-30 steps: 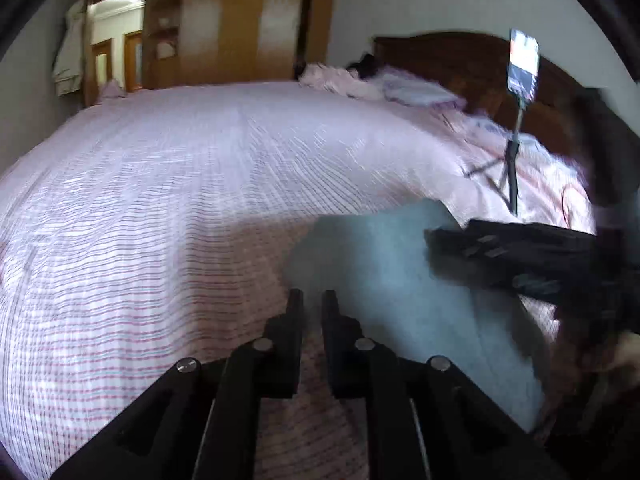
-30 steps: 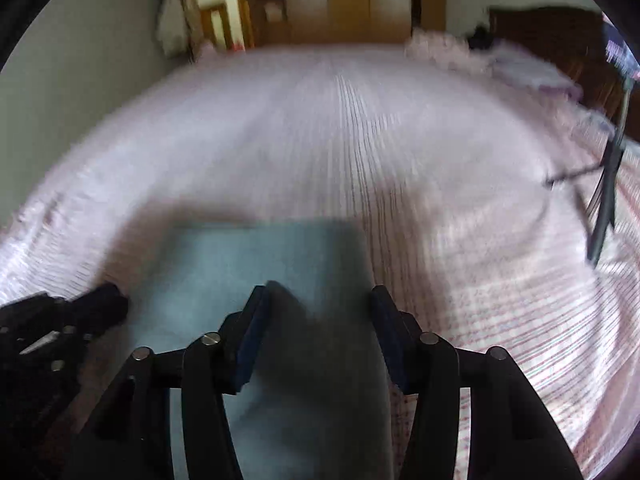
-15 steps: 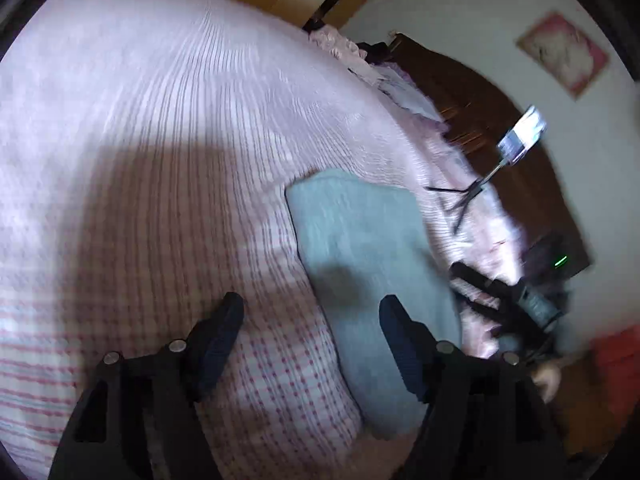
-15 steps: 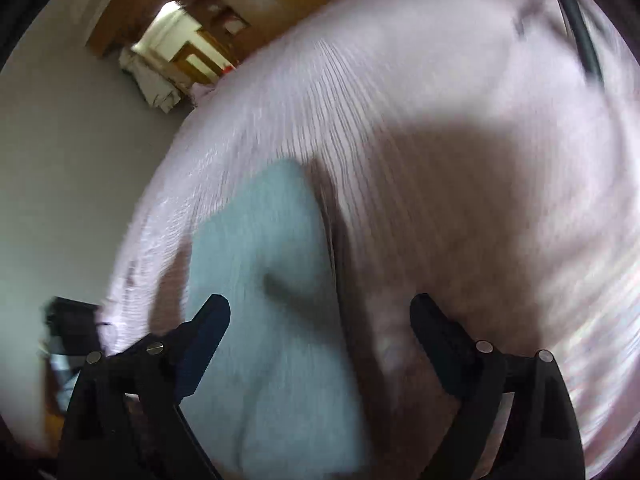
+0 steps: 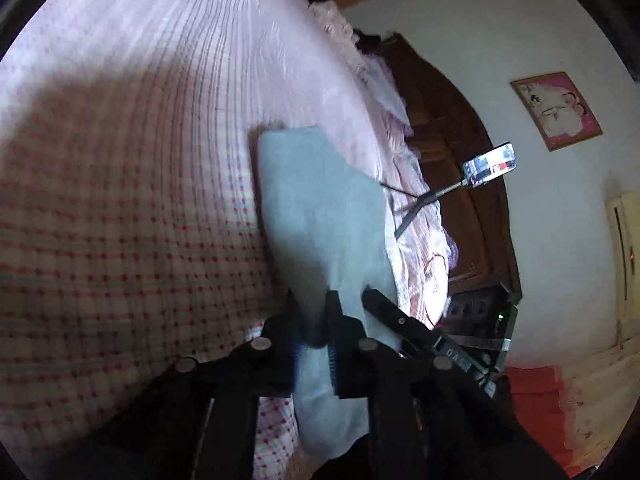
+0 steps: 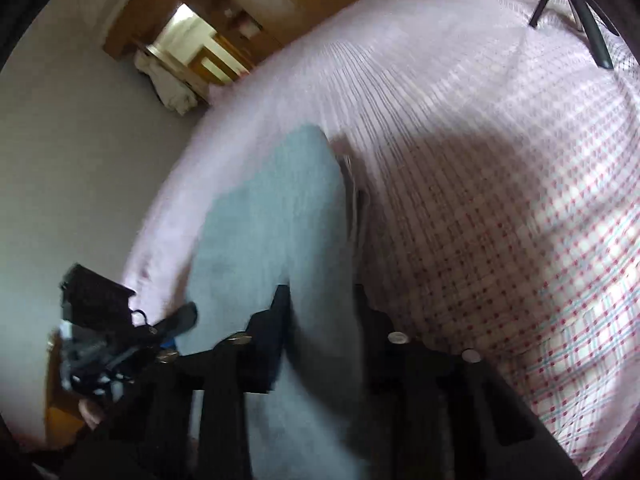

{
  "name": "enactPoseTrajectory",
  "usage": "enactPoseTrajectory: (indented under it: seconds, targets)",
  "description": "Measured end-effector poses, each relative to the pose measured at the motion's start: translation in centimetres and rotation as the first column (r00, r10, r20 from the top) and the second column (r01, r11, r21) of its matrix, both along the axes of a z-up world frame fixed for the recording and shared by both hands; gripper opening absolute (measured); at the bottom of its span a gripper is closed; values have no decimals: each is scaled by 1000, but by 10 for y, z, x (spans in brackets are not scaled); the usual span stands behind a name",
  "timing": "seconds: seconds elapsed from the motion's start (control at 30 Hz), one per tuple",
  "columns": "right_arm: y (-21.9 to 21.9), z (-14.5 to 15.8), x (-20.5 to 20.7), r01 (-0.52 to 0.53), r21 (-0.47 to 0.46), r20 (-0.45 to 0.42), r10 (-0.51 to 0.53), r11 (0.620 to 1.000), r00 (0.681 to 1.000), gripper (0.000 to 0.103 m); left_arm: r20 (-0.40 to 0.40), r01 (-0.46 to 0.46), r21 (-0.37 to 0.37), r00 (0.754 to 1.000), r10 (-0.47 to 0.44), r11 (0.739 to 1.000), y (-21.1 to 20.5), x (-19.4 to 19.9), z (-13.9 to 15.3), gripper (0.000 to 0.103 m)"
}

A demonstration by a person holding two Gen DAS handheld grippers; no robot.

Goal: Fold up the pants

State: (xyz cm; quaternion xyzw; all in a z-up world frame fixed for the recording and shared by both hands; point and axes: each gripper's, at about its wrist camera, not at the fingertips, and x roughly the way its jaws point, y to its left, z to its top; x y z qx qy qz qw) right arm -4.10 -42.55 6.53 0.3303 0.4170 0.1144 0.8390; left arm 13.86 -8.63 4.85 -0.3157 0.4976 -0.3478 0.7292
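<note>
Pink-checked bedding (image 5: 120,208) fills both views, with the grey-blue pants (image 5: 316,208) lying folded near its edge. Both grippers straddle the near end, probably to lift it: the left gripper (image 5: 316,320) pinches cloth, while the right gripper (image 6: 320,312) looks clamped too, though blur hides its far finger.
</note>
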Motion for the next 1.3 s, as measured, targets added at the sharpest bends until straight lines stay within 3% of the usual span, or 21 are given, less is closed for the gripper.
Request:
enactPoseTrajectory:
  seconds: [0.1, 0.37, 0.47, 0.53, 0.57, 0.6, 0.63, 0.67, 0.7, 0.77, 0.87, 0.93, 1.0, 1.03, 1.07, 1.1, 1.13, 1.17, 1.2, 1.27, 1.3]
  targets:
    - [-2, 15, 1, -1, 0, 67, 1, 1000, 998, 19, 93, 11, 80, 996, -18, 997, -6, -2, 23, 9]
    - [24, 45, 38, -48, -55, 199, 58, 997, 978, 19, 225, -44, 69, 974, 28, 997, 10, 12, 69, 9]
    - [39, 35, 66, -56, -59, 149, 65, 997, 987, 20, 240, -80, 114, 969, 51, 990, 27, 27, 70, 10]
    - [50, 19, 85, -63, -40, 92, 66, 997, 994, 24, 232, -128, 195, 969, 81, 973, 23, 46, 59, 18]
    - [56, 6, 92, -70, -37, 54, 72, 997, 996, 28, 238, -172, 307, 966, 99, 936, 23, 54, 51, 20]
    - [62, -7, 94, -68, -63, 18, 69, 996, 997, 31, 266, -221, 432, 958, 111, 874, 23, 56, 45, 20]
    - [63, -13, 93, -61, -85, 12, 62, 995, 998, 37, 335, -300, 580, 935, 114, 757, 22, 54, 39, 19]
    - [59, -15, 88, -54, -93, 39, 58, 994, 998, 38, 376, -343, 624, 919, 115, 702, 23, 50, 36, 19]
    - [55, -12, 82, -35, -113, 67, 43, 993, 997, 41, 401, -376, 631, 907, 130, 679, 29, 44, 34, 19]
    - [46, 5, 74, 51, -222, 131, -22, 974, 991, 46, 406, -439, 585, 887, 223, 682, 51, 31, 31, 19]
    - [49, 29, 59, 141, -293, 280, -57, 946, 958, 45, 422, -475, 470, 861, 284, 744, 65, 12, 40, 8]
    - [66, 31, 55, 85, -356, 294, 25, 930, 955, 36, 480, -435, 447, 854, 200, 782, 53, -1, 51, 4]
    - [92, 19, 56, -12, -452, 245, 137, 892, 960, 33, 516, -372, 479, 852, 88, 795, 33, -8, 55, 3]
    - [108, 9, 63, -48, -489, 199, 166, 871, 966, 35, 485, -323, 513, 874, 43, 795, 20, -6, 49, 3]
    - [115, -2, 69, -70, -522, 162, 180, 850, 970, 37, 420, -281, 552, 907, 29, 785, 14, 1, 38, 3]
    - [113, -6, 73, -85, -504, 150, 183, 860, 972, 38, 296, -193, 603, 955, 8, 774, 6, 11, 18, 2]
    - [107, -7, 77, -92, -470, 141, 177, 878, 974, 38, 202, -132, 639, 979, 0, 758, 0, 17, 0, 1]
    - [102, -8, 80, -99, -441, 130, 173, 892, 976, 38, 251, -168, 636, 968, 5, 754, -1, 14, -1, 1]
    - [99, -10, 82, -106, -427, 124, 174, 898, 977, 38, 265, -163, 662, 964, -25, 732, -6, 12, 0, 1]
    - [102, -12, 79, -115, -467, 116, 190, 876, 975, 40, 269, -145, 728, 959, -85, 670, -20, 9, 4, 1]
    - [105, -11, 78, -114, -487, 111, 191, 866, 975, 40, 265, -141, 743, 960, -94, 654, -24, 8, 5, 1]
